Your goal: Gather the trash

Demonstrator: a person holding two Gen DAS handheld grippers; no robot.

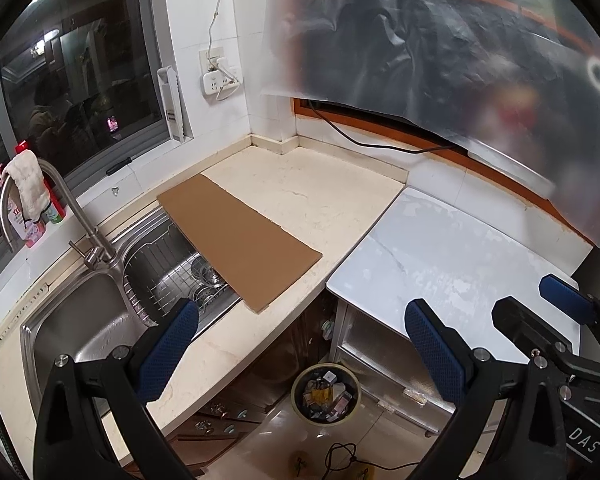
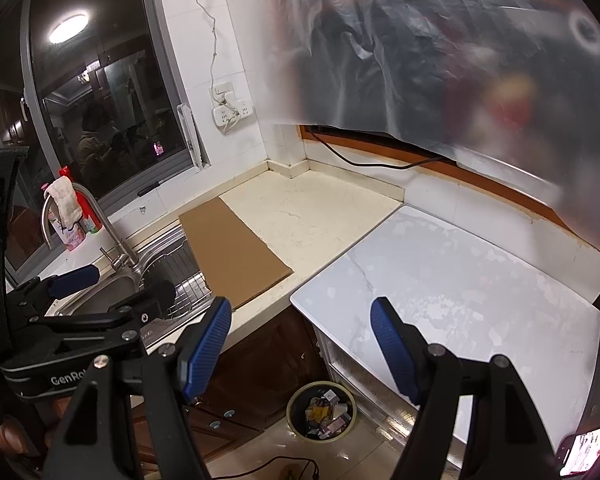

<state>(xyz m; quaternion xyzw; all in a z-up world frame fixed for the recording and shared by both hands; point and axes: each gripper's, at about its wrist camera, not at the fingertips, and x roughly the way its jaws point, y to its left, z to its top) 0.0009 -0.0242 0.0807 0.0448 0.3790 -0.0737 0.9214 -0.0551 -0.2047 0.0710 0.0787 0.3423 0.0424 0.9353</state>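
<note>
The left gripper (image 1: 297,324) and the right gripper (image 2: 301,320) were held side by side with jaws spread wide and nothing gripped. Directly below them, on the floor, a trash bin (image 1: 326,394) holding wrappers was seen. Ahead and leftward, a cardboard sheet (image 1: 235,236) was laid across the counter (image 1: 320,200) and sink (image 1: 79,320).

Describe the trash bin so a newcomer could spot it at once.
Find the corner where the beige countertop meets the white table, then look down to the floor. The trash bin stands there: round, dark, pale-rimmed, open-topped and holding wrappers.
</note>
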